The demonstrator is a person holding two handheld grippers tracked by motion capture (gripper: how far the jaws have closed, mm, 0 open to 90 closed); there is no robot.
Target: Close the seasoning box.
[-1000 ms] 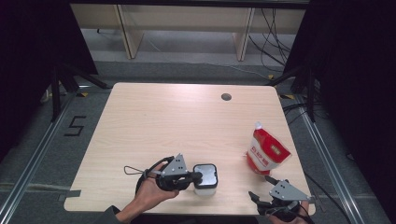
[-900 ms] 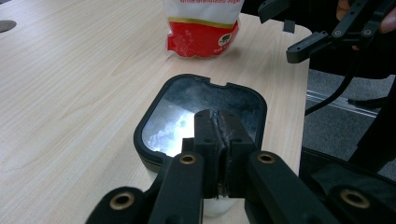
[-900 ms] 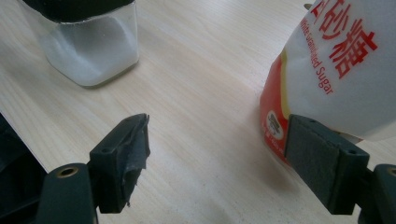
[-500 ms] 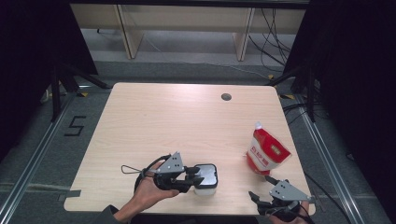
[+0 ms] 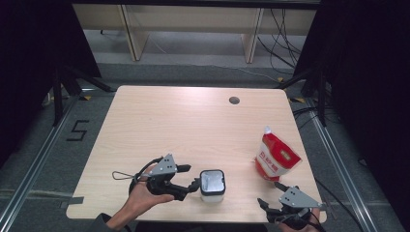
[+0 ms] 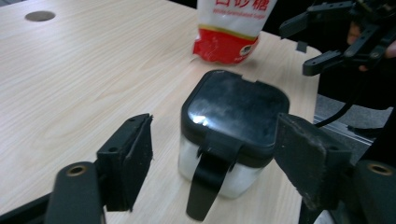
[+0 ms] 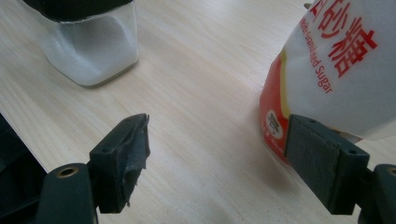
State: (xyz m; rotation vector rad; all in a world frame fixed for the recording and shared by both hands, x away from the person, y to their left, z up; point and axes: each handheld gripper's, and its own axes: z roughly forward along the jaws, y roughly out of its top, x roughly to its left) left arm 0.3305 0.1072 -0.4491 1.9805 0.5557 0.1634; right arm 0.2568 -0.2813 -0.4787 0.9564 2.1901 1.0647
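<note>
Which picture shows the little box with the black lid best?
The left gripper view: the box sits close up, its black lid and front tab clear. The high view shows it small from above. The right gripper view catches its clear lower body.

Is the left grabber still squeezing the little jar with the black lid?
Apart. In the left gripper view, the left gripper has just been opening; table shows between each pad and the jar.

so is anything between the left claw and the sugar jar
Nothing visible. The left claw has just been opening; its jaws stand apart, clear of the black-lidded sugar jar, with bare table between.
</note>
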